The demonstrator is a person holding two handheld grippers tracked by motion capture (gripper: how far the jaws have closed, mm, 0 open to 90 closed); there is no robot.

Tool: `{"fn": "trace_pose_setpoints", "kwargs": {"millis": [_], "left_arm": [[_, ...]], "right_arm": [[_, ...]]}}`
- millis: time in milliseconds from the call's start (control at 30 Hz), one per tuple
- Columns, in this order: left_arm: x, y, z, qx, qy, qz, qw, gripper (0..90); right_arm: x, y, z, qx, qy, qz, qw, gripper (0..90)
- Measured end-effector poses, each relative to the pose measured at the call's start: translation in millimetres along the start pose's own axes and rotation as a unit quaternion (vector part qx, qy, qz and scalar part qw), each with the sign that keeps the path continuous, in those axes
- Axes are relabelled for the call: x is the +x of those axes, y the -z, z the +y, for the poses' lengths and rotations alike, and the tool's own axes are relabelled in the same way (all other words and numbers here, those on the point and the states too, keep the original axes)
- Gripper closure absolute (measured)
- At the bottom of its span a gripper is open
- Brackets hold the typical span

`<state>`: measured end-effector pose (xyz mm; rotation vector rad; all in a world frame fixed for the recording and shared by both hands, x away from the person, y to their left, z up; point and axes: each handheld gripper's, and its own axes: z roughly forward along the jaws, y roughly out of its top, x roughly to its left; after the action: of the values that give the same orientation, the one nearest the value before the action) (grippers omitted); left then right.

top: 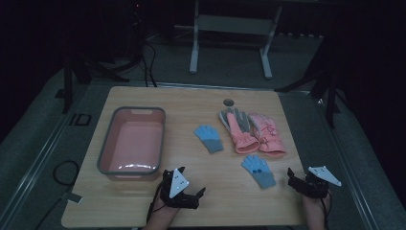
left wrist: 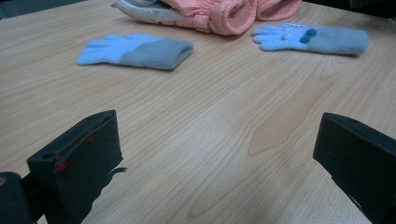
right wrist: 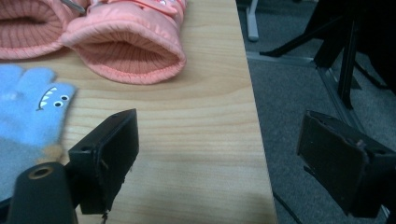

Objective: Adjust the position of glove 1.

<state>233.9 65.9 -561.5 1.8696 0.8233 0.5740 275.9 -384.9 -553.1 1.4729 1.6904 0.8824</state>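
- High view: left gripper (top: 200,192) and right gripper (top: 290,176) rest at the desk's (top: 191,103) near edge, jaws spread wide, gripping nothing.
- The pink tub (top: 133,142) sits by the left edge.
- Right gripper view catches a monster face on the near blue glove (right wrist: 28,112), just left of its jaws.
- The far blue glove (left wrist: 135,50) lies well ahead of the left jaws.

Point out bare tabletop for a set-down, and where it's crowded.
Free: the wood between the pink tub and the nearer-tub blue glove; the front strip between the left claw and right claw. Crowded: the pink gloves with the front blue glove close below.
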Motion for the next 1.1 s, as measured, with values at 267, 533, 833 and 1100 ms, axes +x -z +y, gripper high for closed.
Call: {"fn": "trace_pose_setpoints", "kwargs": {"millis": [267,533,833,1100], "left_arm": [[0.3,0.0,0.0,0.000,-0.001,-0.005,1.0000,1.1],[0.2,0.0,0.0,0.000,-0.001,-0.003,1.0000,1.1],[0.2,0.1,-0.1,-0.001,0.000,-0.003,1.0000,1.2],[0.0,-0.1,0.0,-0.001,0.000,-0.004,1.0000,1.1]], "right_arm": [[-2.5,5.1,0.9,0.002,-0.016,0.028,0.9995,12.8],[-7.9,9.1,16.8,0.052,-0.031,0.049,0.9969,12.4],[-9.4,14.3,48.7,0.060,-0.027,0.078,0.9948,14.0],[2.1,18.1,87.2,0.038,-0.012,0.109,0.9932,12.8]]}}
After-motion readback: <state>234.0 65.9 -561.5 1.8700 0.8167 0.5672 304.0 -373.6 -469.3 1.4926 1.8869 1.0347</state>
